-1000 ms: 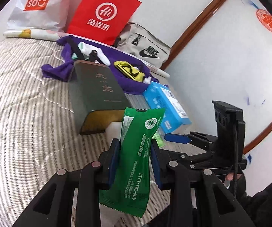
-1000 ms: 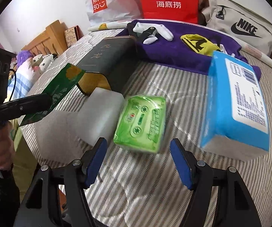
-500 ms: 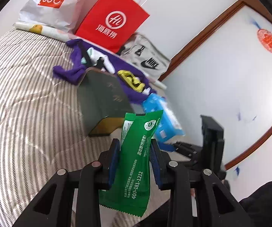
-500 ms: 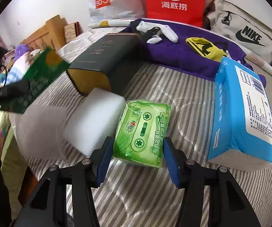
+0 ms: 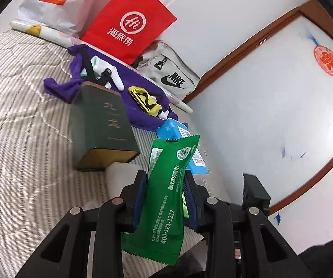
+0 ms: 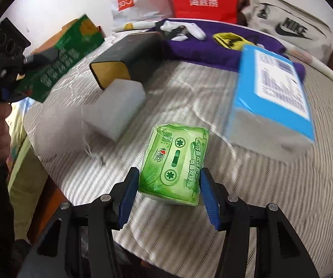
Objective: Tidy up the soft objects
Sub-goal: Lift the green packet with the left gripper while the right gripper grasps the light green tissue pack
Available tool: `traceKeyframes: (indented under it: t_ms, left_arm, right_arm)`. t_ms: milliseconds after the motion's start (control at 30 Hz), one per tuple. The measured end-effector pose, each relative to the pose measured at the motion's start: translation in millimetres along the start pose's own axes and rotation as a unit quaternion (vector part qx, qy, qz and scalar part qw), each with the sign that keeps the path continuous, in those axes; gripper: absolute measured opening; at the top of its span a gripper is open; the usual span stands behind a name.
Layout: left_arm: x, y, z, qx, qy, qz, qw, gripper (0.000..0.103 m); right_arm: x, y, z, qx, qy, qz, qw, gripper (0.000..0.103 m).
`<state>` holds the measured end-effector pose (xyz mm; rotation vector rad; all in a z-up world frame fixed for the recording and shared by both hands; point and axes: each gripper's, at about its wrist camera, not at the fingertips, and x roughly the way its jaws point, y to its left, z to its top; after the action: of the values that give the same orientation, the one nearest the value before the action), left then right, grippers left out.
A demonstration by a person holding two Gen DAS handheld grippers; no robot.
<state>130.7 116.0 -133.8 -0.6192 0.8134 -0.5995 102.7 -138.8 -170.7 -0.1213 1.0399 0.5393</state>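
Since the left gripper [image 5: 165, 199] is pinching the green sachet [image 5: 166, 199] up off the bed [image 6: 247, 208], the right gripper [image 6: 169, 194] just closed on the near tissue pack [image 6: 176, 164], pads touching, probably to lift it.

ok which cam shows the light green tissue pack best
The right wrist view: the light green tissue pack lies in full sight on the striped bed cover, between the right gripper fingers. In the left wrist view only a sliver shows behind the dark green packet.

Bare striped bed [image 6: 270, 185] left open at right of green tissue pack [image 6: 175, 159], white foam block [image 6: 117, 106] and blue pack [image 6: 272, 88] crowded behind
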Motion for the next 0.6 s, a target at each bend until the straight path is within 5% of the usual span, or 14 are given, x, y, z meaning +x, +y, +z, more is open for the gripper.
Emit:
traceKeyframes:
  t_ms: [167,600]
  left_arm:
    - [19.1,-14.5,3.0,-0.003,0.013,-0.018,0.9998,0.03]
    - [6.9,-26.6,21.4,0.001,-0.008,0.032,0.9995,0.03]
  right_arm:
    - [-13.8,-21.2,-15.8,0.021,-0.009,-0.016,1.0,0.053]
    - [-50.3,-55.4,-17.0,0.054,-0.048,-0.026,0.997,0.053]
